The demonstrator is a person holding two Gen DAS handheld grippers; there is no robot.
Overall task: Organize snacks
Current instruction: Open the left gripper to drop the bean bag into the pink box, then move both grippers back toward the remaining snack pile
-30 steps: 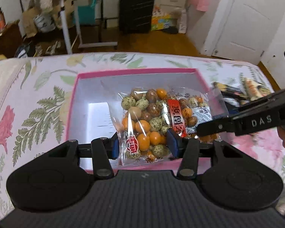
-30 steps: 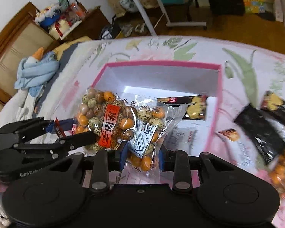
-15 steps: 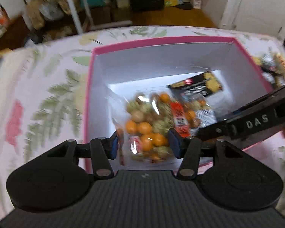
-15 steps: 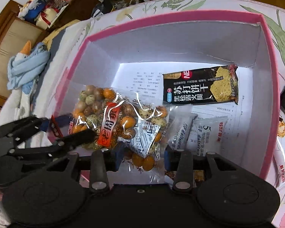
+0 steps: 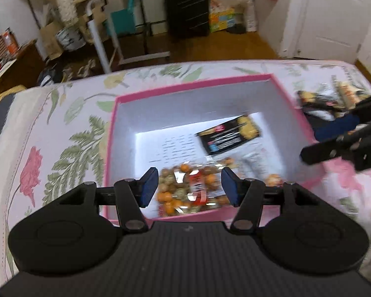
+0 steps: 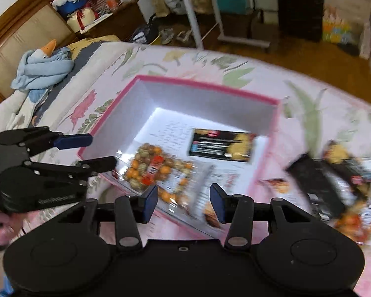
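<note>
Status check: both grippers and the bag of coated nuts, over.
Left gripper opening, fingers clear. Right gripper open, nothing held. Nut bag lying in pink box beside black cracker packet. More snacks outside on the bedspread.

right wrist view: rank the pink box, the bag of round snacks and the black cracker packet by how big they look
1. pink box, clearly largest
2. bag of round snacks
3. black cracker packet, close to the bag; it lies farther from the camera, so this order is unsure

wooden floor [image 5: 247, 47], white door [image 5: 334, 17], black suitcase [image 5: 185, 7], wooden headboard [image 6: 19, 39]
</note>
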